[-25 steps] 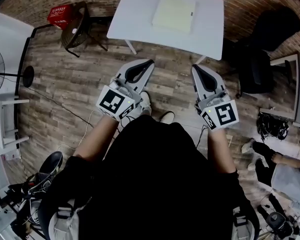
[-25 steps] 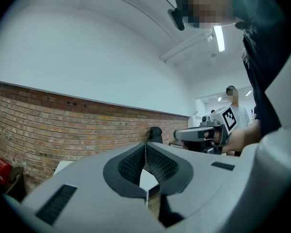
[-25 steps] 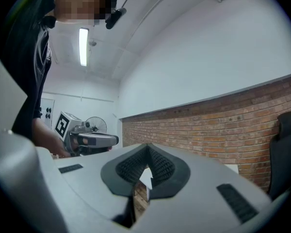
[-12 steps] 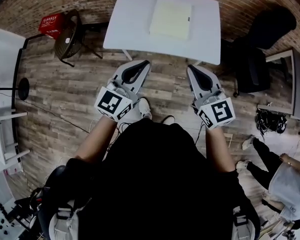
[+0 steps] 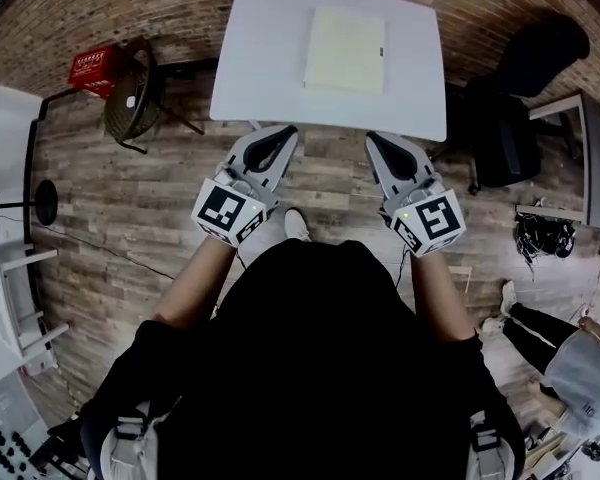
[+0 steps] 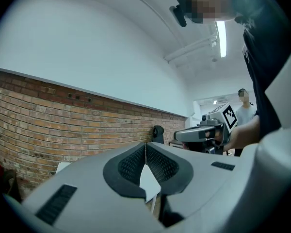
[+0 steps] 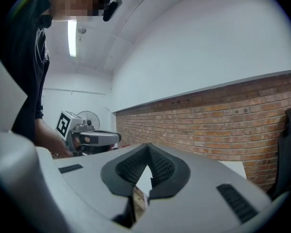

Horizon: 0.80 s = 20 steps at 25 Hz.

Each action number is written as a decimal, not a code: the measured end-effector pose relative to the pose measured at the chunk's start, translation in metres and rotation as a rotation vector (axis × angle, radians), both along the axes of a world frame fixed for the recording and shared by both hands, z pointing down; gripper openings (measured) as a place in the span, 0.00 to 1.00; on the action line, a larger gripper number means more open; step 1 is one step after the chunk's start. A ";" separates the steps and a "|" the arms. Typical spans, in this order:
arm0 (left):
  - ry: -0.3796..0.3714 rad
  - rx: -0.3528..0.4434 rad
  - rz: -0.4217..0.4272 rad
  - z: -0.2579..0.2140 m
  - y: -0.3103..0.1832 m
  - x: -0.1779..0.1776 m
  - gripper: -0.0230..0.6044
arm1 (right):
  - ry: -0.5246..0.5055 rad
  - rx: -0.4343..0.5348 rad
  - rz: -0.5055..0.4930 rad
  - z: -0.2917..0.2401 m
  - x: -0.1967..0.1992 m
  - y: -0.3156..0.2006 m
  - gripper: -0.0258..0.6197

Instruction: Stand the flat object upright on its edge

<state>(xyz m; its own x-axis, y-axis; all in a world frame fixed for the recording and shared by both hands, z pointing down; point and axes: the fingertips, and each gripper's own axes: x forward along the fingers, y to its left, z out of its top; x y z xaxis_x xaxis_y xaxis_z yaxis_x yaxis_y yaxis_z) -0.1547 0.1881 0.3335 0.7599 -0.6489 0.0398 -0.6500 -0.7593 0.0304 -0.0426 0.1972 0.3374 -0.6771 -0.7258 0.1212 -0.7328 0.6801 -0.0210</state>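
Note:
A pale yellow flat pad [image 5: 346,51] lies flat on the small white table [image 5: 260,68] at the top of the head view. My left gripper [image 5: 280,135] hangs just short of the table's near edge, its jaws shut with nothing between them. My right gripper [image 5: 375,140] is level with it, also shut and empty. In the left gripper view the closed left gripper [image 6: 145,145] points at the brick wall, and the right gripper [image 6: 203,132] shows beside it. In the right gripper view the shut right gripper [image 7: 148,146] faces the wall too, with the left gripper [image 7: 94,139] beyond it.
A dark round chair [image 5: 135,93] and a red crate [image 5: 92,66] stand left of the table. A black office chair [image 5: 520,98] stands to the right. Cables and gear [image 5: 540,238] lie on the wooden floor at right, where another person [image 5: 570,368] sits.
Both grippers have moved up toward the table's near edge, and the table with the pad has come closer in the head view. The jaws stayed shut.

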 end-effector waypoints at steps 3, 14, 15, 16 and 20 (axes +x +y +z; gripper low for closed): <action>0.002 -0.005 0.017 0.004 -0.011 -0.011 0.07 | 0.010 -0.006 0.014 0.003 -0.014 -0.008 0.06; -0.016 -0.017 0.063 0.017 -0.038 -0.015 0.07 | 0.011 -0.032 0.062 0.013 -0.024 -0.030 0.06; -0.016 -0.022 0.060 0.018 -0.041 -0.014 0.07 | 0.009 -0.037 0.063 0.014 -0.022 -0.033 0.05; -0.018 -0.027 0.056 0.019 -0.045 -0.012 0.07 | 0.005 -0.041 0.063 0.016 -0.020 -0.037 0.06; -0.027 -0.034 0.043 0.023 -0.066 -0.003 0.07 | 0.001 -0.044 0.056 0.022 -0.008 -0.058 0.06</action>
<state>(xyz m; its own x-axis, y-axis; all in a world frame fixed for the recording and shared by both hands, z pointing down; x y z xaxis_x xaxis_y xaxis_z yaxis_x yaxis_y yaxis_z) -0.1573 0.1225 0.3560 0.7853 -0.6137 0.0821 -0.6179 -0.7853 0.0394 -0.0504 0.1391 0.3589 -0.6354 -0.7566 0.1543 -0.7697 0.6365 -0.0487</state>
